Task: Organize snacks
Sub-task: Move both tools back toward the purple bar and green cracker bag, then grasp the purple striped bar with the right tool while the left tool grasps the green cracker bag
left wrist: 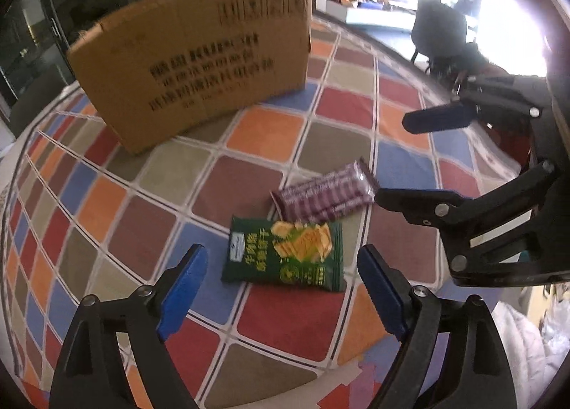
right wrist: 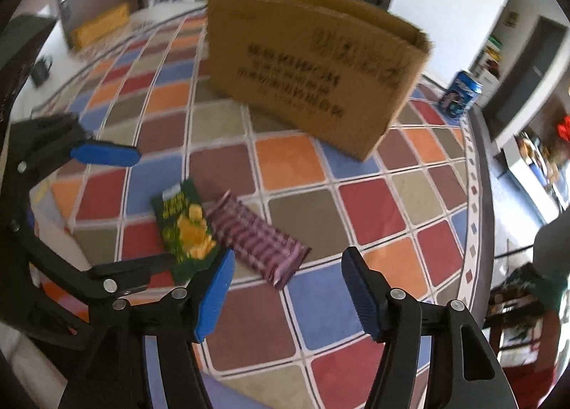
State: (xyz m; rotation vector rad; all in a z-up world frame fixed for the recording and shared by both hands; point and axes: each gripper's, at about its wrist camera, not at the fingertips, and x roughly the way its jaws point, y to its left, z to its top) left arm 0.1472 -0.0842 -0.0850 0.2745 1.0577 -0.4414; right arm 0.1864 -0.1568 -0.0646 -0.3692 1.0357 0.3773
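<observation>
Tablecloth (left wrist: 249,188) is a diamond check in red, orange, blue, maroon and olive with white lines – cardboard box (left wrist: 199,63) plain brown with black print, chip bag (left wrist: 285,254) dark green with yellow chips, wafer pack (left wrist: 322,195) purple-and-white striped, can (right wrist: 460,94) blue, gripper pads (left wrist: 183,293) blue on black fingers.
</observation>
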